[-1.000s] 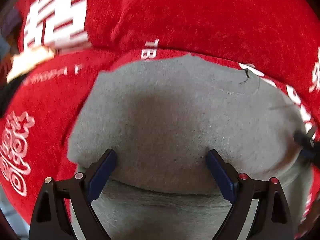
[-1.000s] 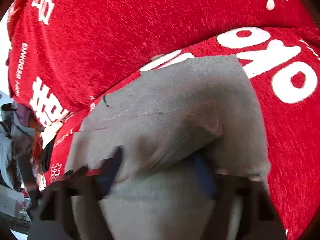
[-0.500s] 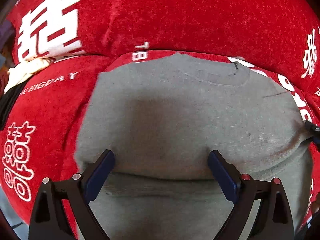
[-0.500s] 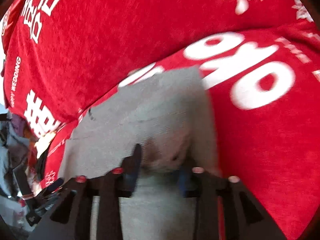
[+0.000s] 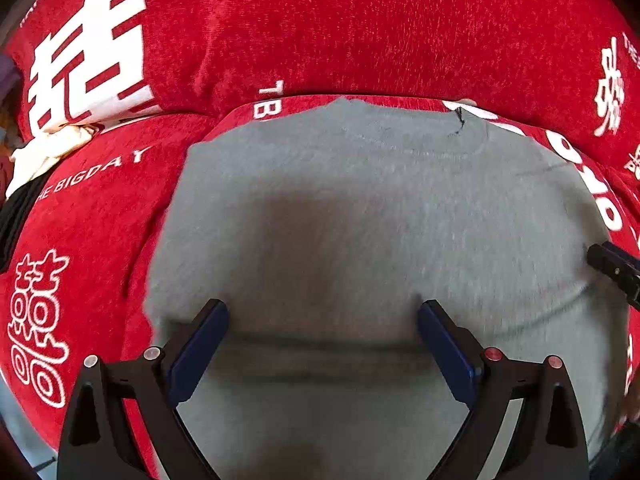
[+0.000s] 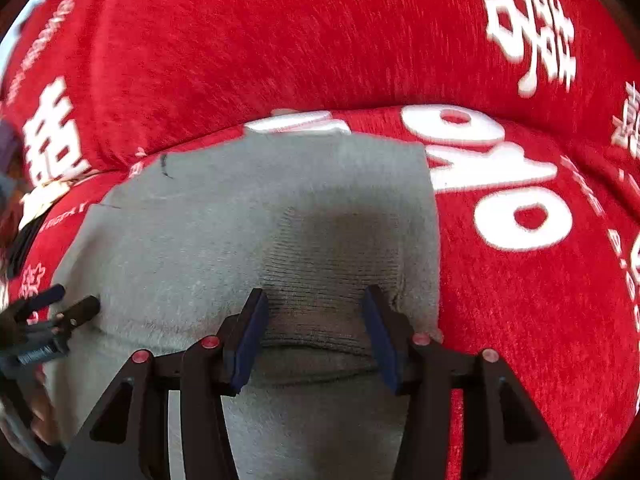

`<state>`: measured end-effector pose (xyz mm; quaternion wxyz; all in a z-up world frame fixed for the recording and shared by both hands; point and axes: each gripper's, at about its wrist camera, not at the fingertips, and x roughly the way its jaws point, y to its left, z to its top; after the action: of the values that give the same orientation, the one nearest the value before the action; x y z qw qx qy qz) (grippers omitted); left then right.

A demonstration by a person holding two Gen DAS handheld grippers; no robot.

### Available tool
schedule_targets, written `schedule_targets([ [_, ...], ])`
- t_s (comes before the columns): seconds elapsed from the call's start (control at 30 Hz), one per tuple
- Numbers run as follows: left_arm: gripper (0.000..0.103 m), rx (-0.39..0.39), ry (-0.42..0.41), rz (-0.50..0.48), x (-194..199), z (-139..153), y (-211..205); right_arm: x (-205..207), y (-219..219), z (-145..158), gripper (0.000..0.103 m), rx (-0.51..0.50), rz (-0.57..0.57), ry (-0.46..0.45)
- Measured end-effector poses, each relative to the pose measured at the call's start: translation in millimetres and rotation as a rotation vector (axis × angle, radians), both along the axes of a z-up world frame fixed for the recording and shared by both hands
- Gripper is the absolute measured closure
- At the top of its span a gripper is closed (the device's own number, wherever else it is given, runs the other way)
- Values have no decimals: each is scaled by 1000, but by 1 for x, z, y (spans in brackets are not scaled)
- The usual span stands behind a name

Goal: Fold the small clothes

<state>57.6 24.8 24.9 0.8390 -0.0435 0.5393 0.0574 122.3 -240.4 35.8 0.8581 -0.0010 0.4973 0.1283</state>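
Left wrist view: a small grey garment (image 5: 372,216) lies folded across the centre of the frame, its folded edge running along the lower middle. It rests on a red cover (image 5: 360,28) printed with white characters, which fills the top and both sides. The left gripper (image 5: 322,344) sits low in the frame with its blue pads spread wide, the fold line between them but not pinched. At the right edge the tip of the right gripper (image 5: 614,270) pokes in.

In the right wrist view the same garment fills the centre and left, with a ribbed cuff (image 6: 320,280) at lower centre. The right gripper's jaws are opening, the cuff between the blue pads (image 6: 248,340) but no longer squeezed. The left gripper shows at the lower left edge.

The likely risk now: with neither gripper pinching, the soft cloth may spring back or shift as the pads pull away, because the ribbed cuff could catch on a pad and drag the fold open.
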Motion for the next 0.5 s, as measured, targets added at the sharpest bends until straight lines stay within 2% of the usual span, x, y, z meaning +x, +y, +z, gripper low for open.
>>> schedule_targets([
  [0.07,6,1,1,-1,-7,7,6,-12,-1,15,49,-26,20,-33],
  [0.1,6,2,-11,3,-9,11,10,-15,-1,23,45,-29,18,-61],
  [0.2,6,-1,-19,32,4,14,18,-5,0,37,23,-49,-13,-106],
  [0.23,6,-12,-7,50,12,11,21,0,5,36,22,-54,-7,-95],
  [0.33,4,-33,75,78,31,-15,26,30,25,14,22,-88,23,8],
  [0.4,0,-49,49,92,34,-17,31,50,35,-9,22,-140,27,103],
  [0.43,0,-62,54,89,36,-18,33,58,36,-14,19,-167,15,84],
  [0.5,0,-68,56,87,39,-17,37,71,37,-18,18,-172,10,58],
])
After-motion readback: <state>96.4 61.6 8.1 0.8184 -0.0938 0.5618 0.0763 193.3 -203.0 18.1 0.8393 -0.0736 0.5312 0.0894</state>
